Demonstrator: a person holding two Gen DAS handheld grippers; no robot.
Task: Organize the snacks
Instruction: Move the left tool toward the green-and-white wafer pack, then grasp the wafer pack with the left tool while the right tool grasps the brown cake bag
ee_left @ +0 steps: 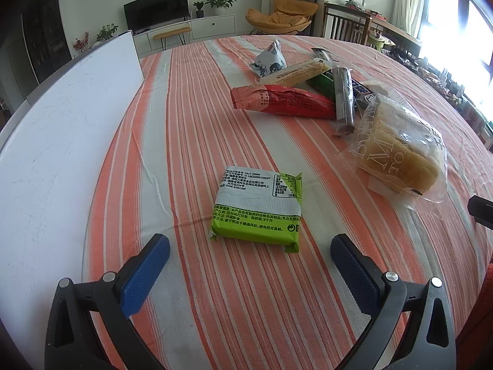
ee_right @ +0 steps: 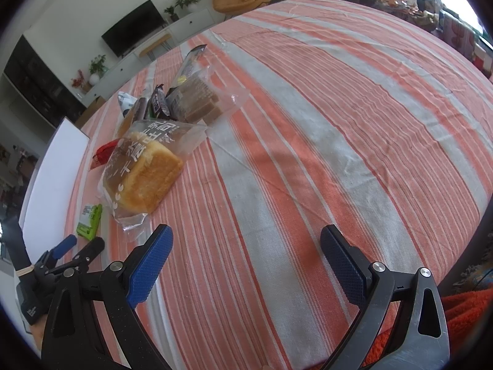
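The green biscuit packet (ee_left: 257,208) lies flat on the striped counter (ee_left: 191,141), just ahead of your left tool (ee_left: 250,254), whose jaws gape wide, empty. It's light, stiff and slick; pinch its long sides. Your right tool (ee_right: 246,251) is likewise spread, empty.

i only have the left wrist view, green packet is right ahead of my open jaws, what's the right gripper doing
Observer: The right gripper is open and empty, over bare striped tablecloth.
Operator: anything hiding behind the bread bag from my side
Observer: Yes. Behind the bread bag lies a clear bag of brown wafer-like slabs, barely visible in your view.
Operator: is the left gripper touching the green packet
Observer: No. From the right wrist view the left gripper sits short of the green packet, with cloth showing between them.
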